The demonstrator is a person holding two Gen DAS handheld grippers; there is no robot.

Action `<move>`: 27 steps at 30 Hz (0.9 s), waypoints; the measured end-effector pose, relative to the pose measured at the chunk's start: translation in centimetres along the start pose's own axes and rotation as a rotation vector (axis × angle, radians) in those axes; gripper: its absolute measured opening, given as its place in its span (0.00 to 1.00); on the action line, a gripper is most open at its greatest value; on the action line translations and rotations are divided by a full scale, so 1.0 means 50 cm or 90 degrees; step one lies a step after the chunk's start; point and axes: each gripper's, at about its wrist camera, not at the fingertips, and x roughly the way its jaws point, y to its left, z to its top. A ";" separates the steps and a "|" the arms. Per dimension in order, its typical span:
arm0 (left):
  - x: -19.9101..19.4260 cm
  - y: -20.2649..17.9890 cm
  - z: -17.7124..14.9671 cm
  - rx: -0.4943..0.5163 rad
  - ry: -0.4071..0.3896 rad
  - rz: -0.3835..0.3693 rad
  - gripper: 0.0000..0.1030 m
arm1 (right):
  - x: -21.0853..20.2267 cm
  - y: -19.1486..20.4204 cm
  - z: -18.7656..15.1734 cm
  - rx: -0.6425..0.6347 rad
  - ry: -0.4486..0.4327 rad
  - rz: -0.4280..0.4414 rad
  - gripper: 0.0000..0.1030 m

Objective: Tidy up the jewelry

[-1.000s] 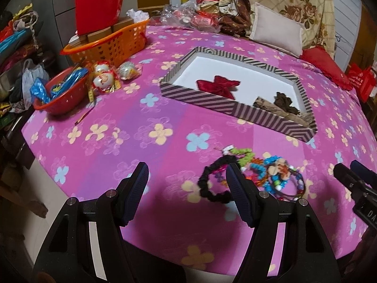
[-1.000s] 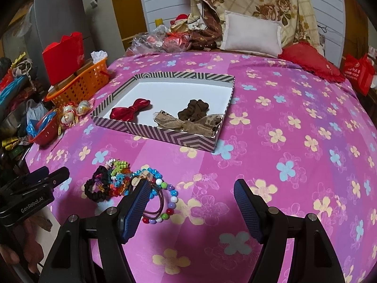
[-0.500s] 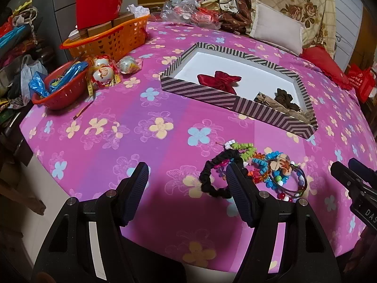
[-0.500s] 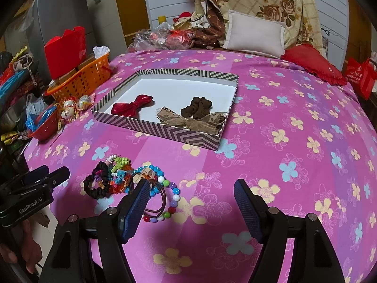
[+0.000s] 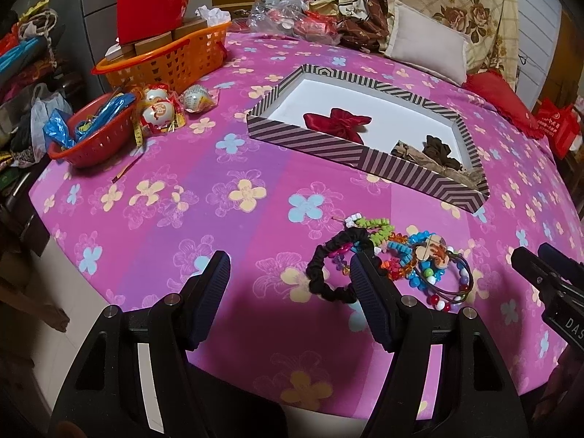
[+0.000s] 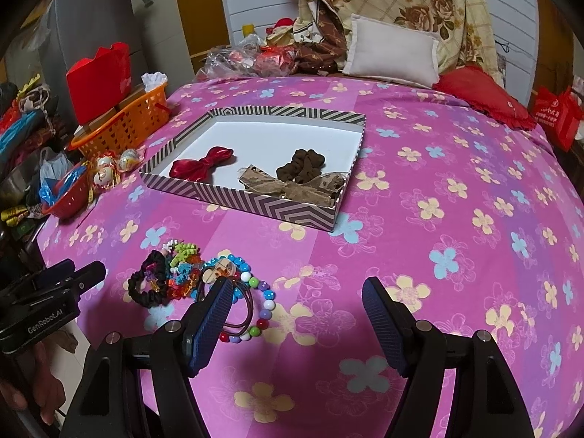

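Observation:
A pile of jewelry lies on the pink flowered cloth: a black scrunchie (image 5: 321,277) (image 6: 144,288), colourful bead bracelets (image 5: 430,266) (image 6: 252,306) and a green bead piece (image 5: 376,228). A striped box (image 5: 350,153) (image 6: 255,206) behind it holds a red bow (image 5: 335,122) (image 6: 202,164), a brown scrunchie (image 6: 301,164) and a tan ribbon bow (image 6: 292,188). My left gripper (image 5: 290,284) is open and empty, its right finger at the pile's near edge. My right gripper (image 6: 297,306) is open and empty, its left finger over the bracelets.
An orange basket (image 5: 164,60) with a red bag (image 5: 153,0) stands at the back left. A red bowl (image 5: 87,142) and wrapped round sweets (image 5: 160,109) lie beside it. Pillows (image 6: 390,51) lie at the back. The cloth's edge drops off at the left and front.
Both grippers have risen and drawn back a little, so the table shows from higher up. The jewelry and the box have not moved. Both stay open.

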 end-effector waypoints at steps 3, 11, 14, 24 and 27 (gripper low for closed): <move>0.000 0.003 -0.003 0.005 0.002 -0.011 0.66 | 0.002 -0.010 -0.003 0.005 0.004 0.001 0.69; 0.009 0.010 -0.025 0.041 0.019 -0.035 0.66 | 0.013 -0.020 -0.007 0.013 0.017 0.004 0.69; 0.010 0.006 -0.027 0.048 0.018 -0.041 0.66 | 0.014 -0.015 -0.007 0.008 0.018 0.007 0.69; 0.017 -0.008 -0.025 0.049 0.022 -0.045 0.66 | 0.018 0.005 -0.010 -0.016 0.020 0.019 0.69; 0.017 -0.008 -0.026 0.048 0.022 -0.045 0.66 | 0.022 0.006 -0.011 -0.018 0.025 0.022 0.69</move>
